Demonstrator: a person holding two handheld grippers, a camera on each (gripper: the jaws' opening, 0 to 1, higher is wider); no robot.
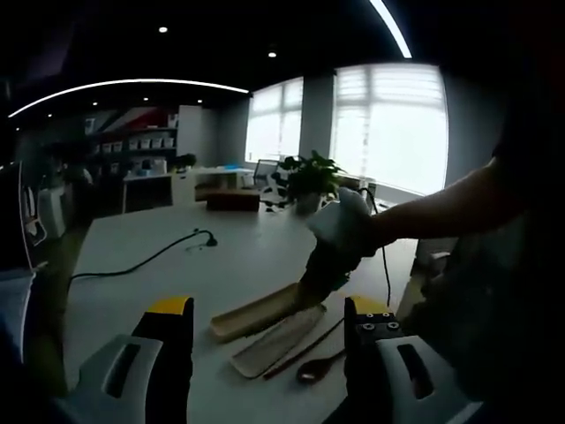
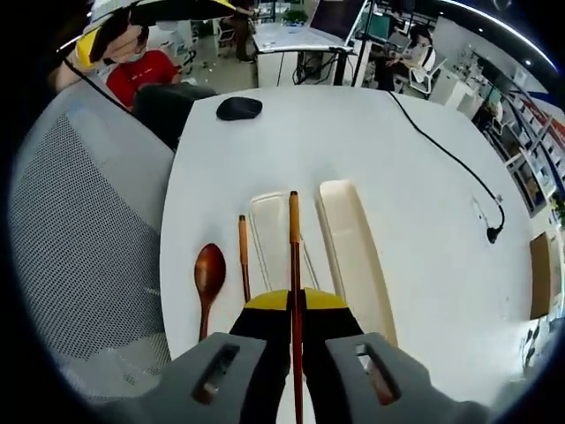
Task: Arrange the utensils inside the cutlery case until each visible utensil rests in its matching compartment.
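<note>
The table (image 2: pixel 415 221) has a smooth, matt white top; the spoon (image 2: pixel 208 274) looks like dark wood with a soft gloss on its bowl; the chopstick (image 2: pixel 294 291) pinched in the right gripper (image 2: pixel 295 311) is reddish-brown wood with a paler tip; the loose chopstick (image 2: pixel 243 256) matches it; the case tray (image 2: pixel 353 252) and its lid (image 2: pixel 270 238) look like smooth, cream, matt plastic; the chair back (image 2: pixel 84 238) is grey woven mesh; the jaws carry yellow and black matt plastic.

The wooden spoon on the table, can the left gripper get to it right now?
Probably yes. The left gripper is open, and the wooden spoon lies just ahead by its right-hand jaw on the bare table. The right gripper hovers beyond, over the case.
</note>
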